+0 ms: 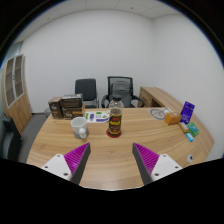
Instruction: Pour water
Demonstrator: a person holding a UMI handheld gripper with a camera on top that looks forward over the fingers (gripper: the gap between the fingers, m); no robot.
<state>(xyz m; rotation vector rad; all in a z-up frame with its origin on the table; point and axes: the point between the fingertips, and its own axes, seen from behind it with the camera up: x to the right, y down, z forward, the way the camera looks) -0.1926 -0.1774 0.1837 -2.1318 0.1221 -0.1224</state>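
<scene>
A clear bottle [115, 120] with a white cap and amber liquid stands upright on the wooden table [110, 165], beyond my fingers and roughly centred between them. A white cup [80, 127] sits to its left on the same table. My gripper [112, 157] is open, its two fingers with purple pads [77, 156] spread wide over bare tabletop. Nothing is between the fingers. Both the bottle and the cup are well ahead of the fingertips.
A plate-like item [98, 116] lies behind the cup, and brown boxes [66, 105] stand at the far left. Small items and a purple box [186, 111] occupy the right end. Two office chairs [119, 89] stand behind the table, a cabinet [14, 88] at left.
</scene>
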